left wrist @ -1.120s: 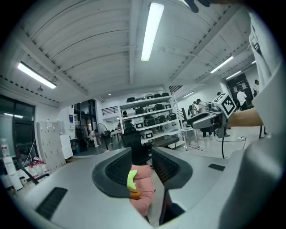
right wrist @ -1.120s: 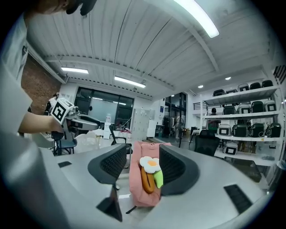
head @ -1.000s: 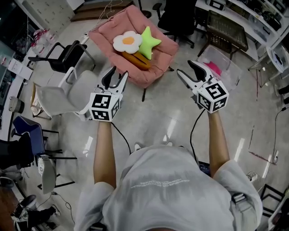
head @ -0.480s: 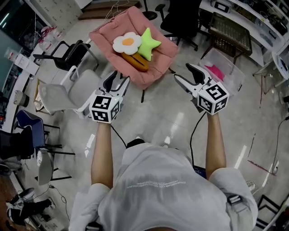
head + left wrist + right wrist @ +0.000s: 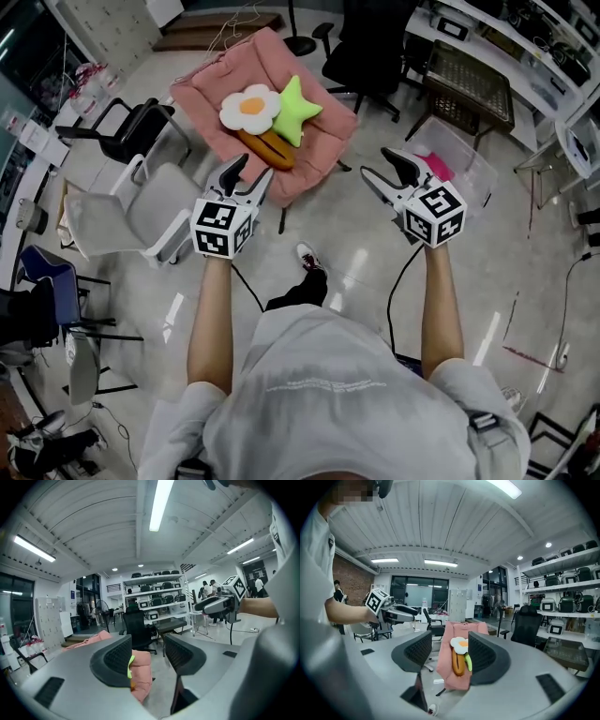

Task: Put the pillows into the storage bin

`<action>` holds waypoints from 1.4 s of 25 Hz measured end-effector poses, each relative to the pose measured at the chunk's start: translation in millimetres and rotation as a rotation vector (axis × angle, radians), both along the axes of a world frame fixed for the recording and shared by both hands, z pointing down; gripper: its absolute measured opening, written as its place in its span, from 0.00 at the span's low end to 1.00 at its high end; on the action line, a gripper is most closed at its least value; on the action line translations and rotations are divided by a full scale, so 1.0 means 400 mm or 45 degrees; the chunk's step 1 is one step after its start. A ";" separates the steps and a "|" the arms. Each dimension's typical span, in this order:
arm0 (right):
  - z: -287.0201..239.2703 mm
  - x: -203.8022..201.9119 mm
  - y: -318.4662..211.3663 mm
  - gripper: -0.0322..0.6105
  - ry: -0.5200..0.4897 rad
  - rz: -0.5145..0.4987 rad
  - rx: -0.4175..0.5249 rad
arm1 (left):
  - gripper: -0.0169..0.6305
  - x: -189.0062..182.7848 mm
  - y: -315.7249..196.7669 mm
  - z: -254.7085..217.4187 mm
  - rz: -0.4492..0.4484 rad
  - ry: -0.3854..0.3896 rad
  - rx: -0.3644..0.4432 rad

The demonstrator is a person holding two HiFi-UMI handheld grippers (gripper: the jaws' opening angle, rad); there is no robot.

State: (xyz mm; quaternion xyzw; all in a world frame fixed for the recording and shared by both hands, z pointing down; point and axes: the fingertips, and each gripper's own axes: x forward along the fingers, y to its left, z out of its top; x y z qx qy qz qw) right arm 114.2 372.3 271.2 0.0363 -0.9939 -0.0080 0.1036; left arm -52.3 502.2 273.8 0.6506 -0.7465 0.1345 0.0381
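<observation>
Pink seat cushion [image 5: 323, 141] far left bearing the pillows [image 5: 267, 112]; clear storage bin [image 5: 464, 159] far right.
Head view: left gripper [image 5: 251, 171] and right gripper [image 5: 380, 164] short of the seat, jaws apart and empty, left just opening, right just closing a little; pillows likely light and squashy, best pinched at a plump edge. Left gripper view: only a green pillow edge. Right gripper view: whole pile, no bin visible.

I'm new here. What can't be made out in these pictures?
- Orange pillow, head view: the flower pillow and star pillow lie over it, so its shape is unclear.
- Pink thing in the storage bin, head view: small and partly behind the right gripper, whose empty jaws have just been closing slightly.
- Pillows, left gripper view: a jaw of the left gripper, just opened wider and empty, hides nearly all of them.
</observation>
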 end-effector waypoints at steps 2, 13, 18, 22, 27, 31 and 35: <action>0.003 -0.033 -0.047 0.45 0.011 0.014 0.016 | 0.39 -0.039 -0.056 0.015 0.005 0.019 0.018; 0.010 -0.295 -0.362 0.37 0.059 0.063 0.030 | 0.39 -0.355 -0.346 0.061 -0.061 0.084 0.042; 0.049 -0.485 -0.479 0.38 0.075 0.042 -0.029 | 0.39 -0.547 -0.407 0.105 -0.157 0.140 0.063; 0.097 -0.643 -0.529 0.33 0.122 -0.025 -0.064 | 0.39 -0.670 -0.414 0.168 -0.235 0.185 0.001; 0.186 -0.806 -0.561 0.32 0.239 -0.111 -0.107 | 0.39 -0.793 -0.408 0.238 -0.363 0.247 -0.060; 0.264 -0.911 -0.584 0.31 0.353 -0.173 -0.141 | 0.36 -0.874 -0.377 0.303 -0.517 0.296 -0.120; 0.333 -1.020 -0.633 0.29 0.452 -0.206 -0.155 | 0.36 -0.939 -0.369 0.379 -0.631 0.372 -0.192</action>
